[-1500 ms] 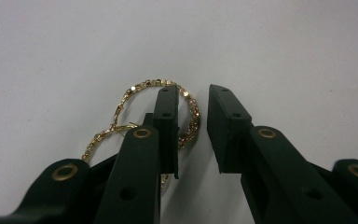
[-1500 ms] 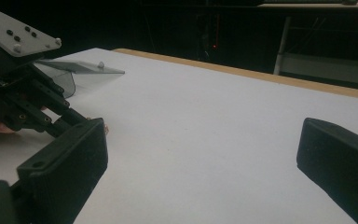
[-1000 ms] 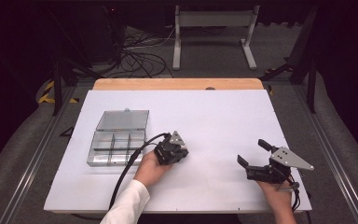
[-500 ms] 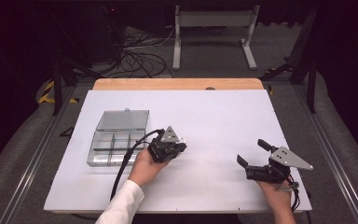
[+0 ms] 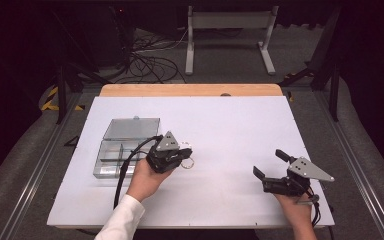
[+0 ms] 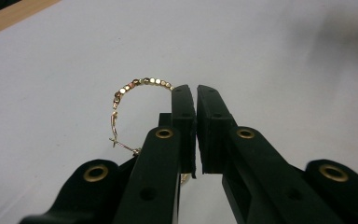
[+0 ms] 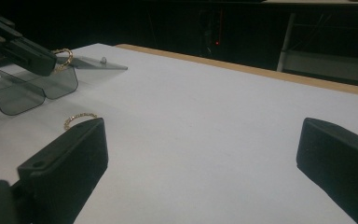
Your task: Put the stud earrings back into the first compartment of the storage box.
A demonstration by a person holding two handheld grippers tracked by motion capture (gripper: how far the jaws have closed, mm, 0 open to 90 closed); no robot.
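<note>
Left gripper (image 5: 180, 156) clamped on gold hoop earring (image 6: 137, 100), lifted at 3 o'clock of open clear box (image 5: 122, 145), presumably for stowing. Right gripper (image 5: 269, 170) spread wide, empty, idle at 5 o'clock. Second earring (image 7: 78, 118) lying on table (image 5: 230, 125).

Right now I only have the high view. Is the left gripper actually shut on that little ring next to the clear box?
Observer: Yes. The left gripper view shows the left gripper shut on the rim of a gold beaded hoop earring.
Operator: Any more of them around?
Observer: One. In the right gripper view a second hoop lies flat on the white table, just beyond the right gripper.
Operator: Is the right gripper holding anything?
Observer: No. Its own view shows the jaws wide apart with only bare table between them.
</note>
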